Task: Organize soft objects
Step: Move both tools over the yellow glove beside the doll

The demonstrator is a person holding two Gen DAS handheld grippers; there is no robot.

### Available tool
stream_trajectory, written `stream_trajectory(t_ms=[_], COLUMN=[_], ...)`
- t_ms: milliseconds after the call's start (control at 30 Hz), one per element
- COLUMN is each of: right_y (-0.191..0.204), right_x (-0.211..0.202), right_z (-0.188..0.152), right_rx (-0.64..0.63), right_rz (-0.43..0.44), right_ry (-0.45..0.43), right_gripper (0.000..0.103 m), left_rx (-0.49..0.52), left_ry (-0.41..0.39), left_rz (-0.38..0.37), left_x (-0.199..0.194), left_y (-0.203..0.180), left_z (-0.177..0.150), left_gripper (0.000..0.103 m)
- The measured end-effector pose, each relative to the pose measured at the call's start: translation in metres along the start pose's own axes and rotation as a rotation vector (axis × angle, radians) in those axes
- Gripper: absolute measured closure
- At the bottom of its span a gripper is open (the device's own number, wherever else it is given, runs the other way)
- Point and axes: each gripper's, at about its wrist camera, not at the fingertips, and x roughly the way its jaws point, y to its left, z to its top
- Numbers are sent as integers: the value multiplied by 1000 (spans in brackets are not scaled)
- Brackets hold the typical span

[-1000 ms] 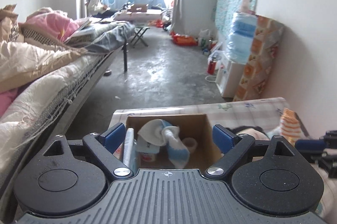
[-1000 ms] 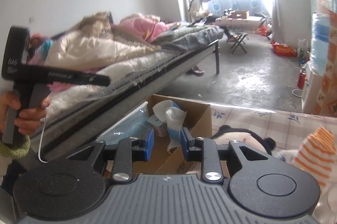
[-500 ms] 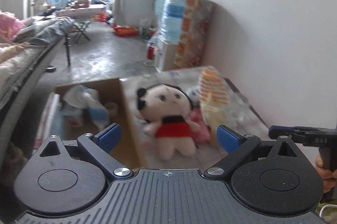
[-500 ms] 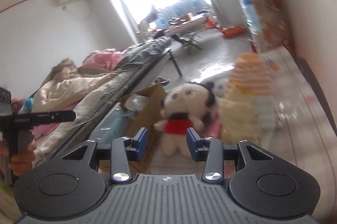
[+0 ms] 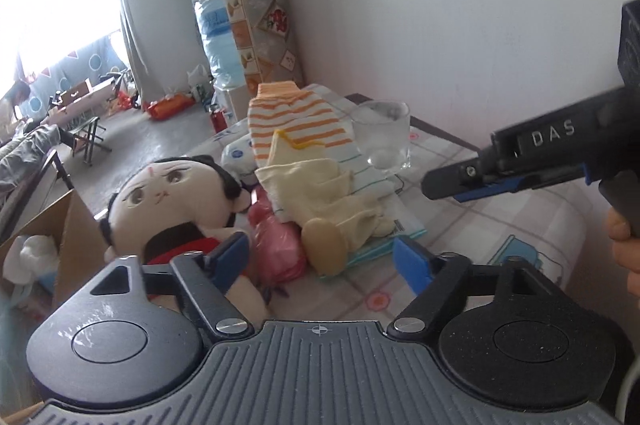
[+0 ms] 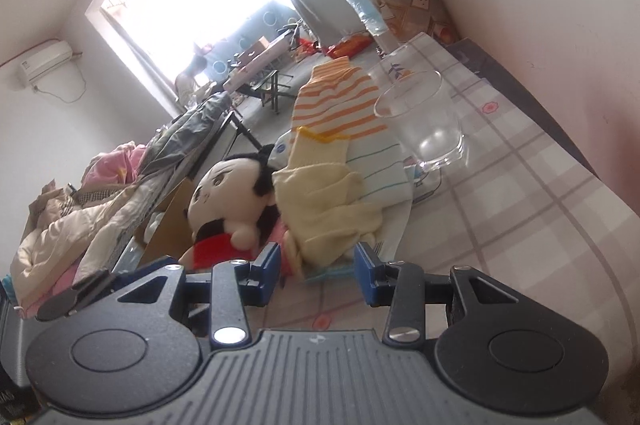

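Observation:
A pile of soft things lies on the checked tablecloth [image 5: 480,237]: a plush doll [image 5: 172,193] with black hair and red top, a pale yellow sock [image 5: 320,201], an orange-striped sock [image 5: 292,121] and a pink bag [image 5: 276,245]. My left gripper [image 5: 320,261] is open and empty, just short of the yellow sock and pink bag. My right gripper [image 6: 316,265] is open and empty, close to the yellow sock [image 6: 320,209]; the doll [image 6: 224,197] lies to its left. The right gripper also shows in the left wrist view [image 5: 460,185], over the table at the right.
A clear glass cup [image 5: 382,135] stands behind the pile near the wall; it also shows in the right wrist view [image 6: 424,121]. An open cardboard box [image 5: 52,237] with several items sits left of the doll. A bed [image 6: 92,201] runs along the far left.
Both grippers have swung right, from the cardboard box to the pile of soft things, and moved closer to it. The right gripper's jaws have opened wider.

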Motion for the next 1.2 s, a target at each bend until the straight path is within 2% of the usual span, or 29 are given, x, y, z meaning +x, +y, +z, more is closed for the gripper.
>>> stream_trajectory(t_ms=[33, 100, 200, 333, 500, 600, 833, 1000, 1200], right_y=[-2, -6, -12, -19, -27, -30, -31, -29, -30], right_x=[4, 14, 26, 38, 47, 48, 43, 40, 41], right_z=[1, 4, 6, 3, 0, 0, 3, 5, 5], right_rx=[3, 9, 21, 45, 74, 77, 69, 58, 63], right_rz=[4, 8, 18, 24, 28, 25, 24, 21, 16], right_ry=[-1, -3, 4, 8, 13, 13, 1, -6, -2], right_gripper=[60, 60, 60, 59, 59, 59, 59, 59, 60], left_rx=[-1, -8, -36, -43, 4, 13, -27, -45, -33], left_ry=[13, 37, 57, 80, 131, 145, 172, 180, 217], left_rz=[4, 3, -6, -15, -5, 5, -16, -32, -14], left_x=[9, 24, 42, 60, 78, 81, 76, 72, 79], left_y=[-1, 1, 4, 3, -4, -5, 2, 6, 8], left_z=[1, 1, 3, 9, 7, 6, 7, 7, 3], left_gripper=[39, 45, 60, 69, 69, 76, 89, 89, 94])
